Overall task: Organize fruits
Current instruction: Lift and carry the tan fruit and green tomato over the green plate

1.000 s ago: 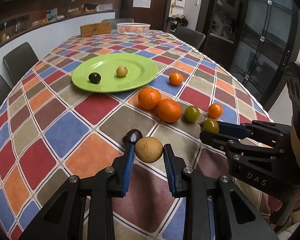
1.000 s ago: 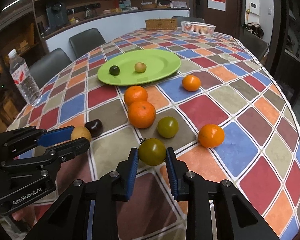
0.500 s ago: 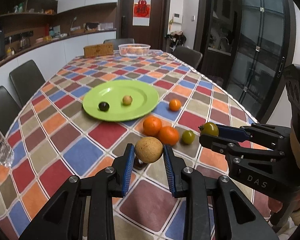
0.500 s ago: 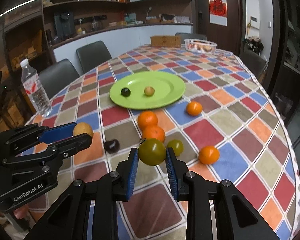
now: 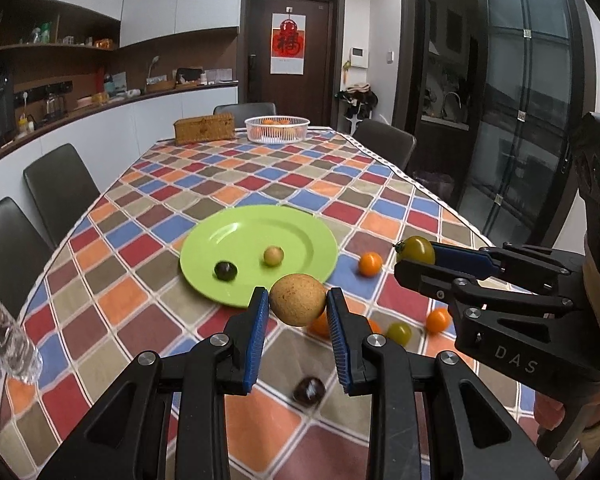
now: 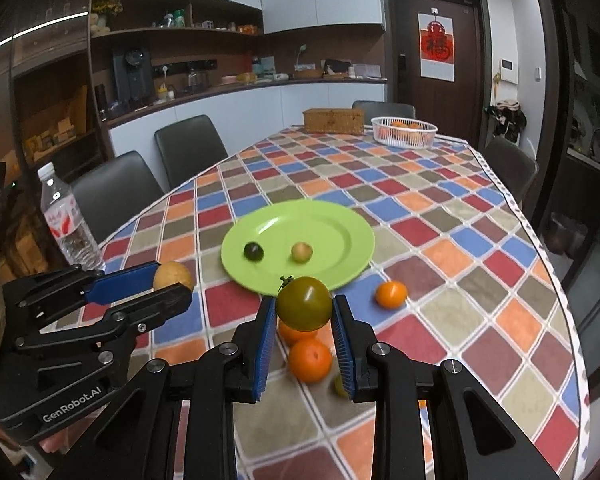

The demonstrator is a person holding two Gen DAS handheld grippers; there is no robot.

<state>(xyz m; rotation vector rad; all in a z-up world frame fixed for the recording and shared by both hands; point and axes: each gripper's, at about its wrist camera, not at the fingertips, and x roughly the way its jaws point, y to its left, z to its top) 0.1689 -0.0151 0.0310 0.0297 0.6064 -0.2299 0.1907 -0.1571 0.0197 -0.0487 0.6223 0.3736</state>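
Observation:
My left gripper [image 5: 298, 306] is shut on a tan round fruit [image 5: 298, 299], held in the air above the table. My right gripper [image 6: 304, 312] is shut on a green tomato [image 6: 304, 307], also lifted. Each gripper shows in the other's view: the right gripper [image 5: 414, 258] with its green tomato [image 5: 417, 249], the left gripper [image 6: 168, 280] with its tan fruit [image 6: 172, 275]. Ahead lies a green plate [image 5: 296, 226] holding a dark fruit [image 5: 225, 270] and a small tan fruit [image 5: 273, 256]. Oranges [image 6: 310, 360], a small green tomato [image 5: 399, 331] and a dark fruit [image 5: 308, 389] lie on the checkered tablecloth below.
A water bottle [image 6: 66, 220] stands at the table's left edge. A white basket [image 5: 277, 129] with oranges and a wicker box [image 5: 204, 128] sit at the far end. Dark chairs [image 5: 60, 184] ring the table. A small orange [image 6: 391, 293] lies right of the plate.
Both grippers have risen from the table with their fruits still held. The plate and loose fruits now sit lower and farther off in both views.

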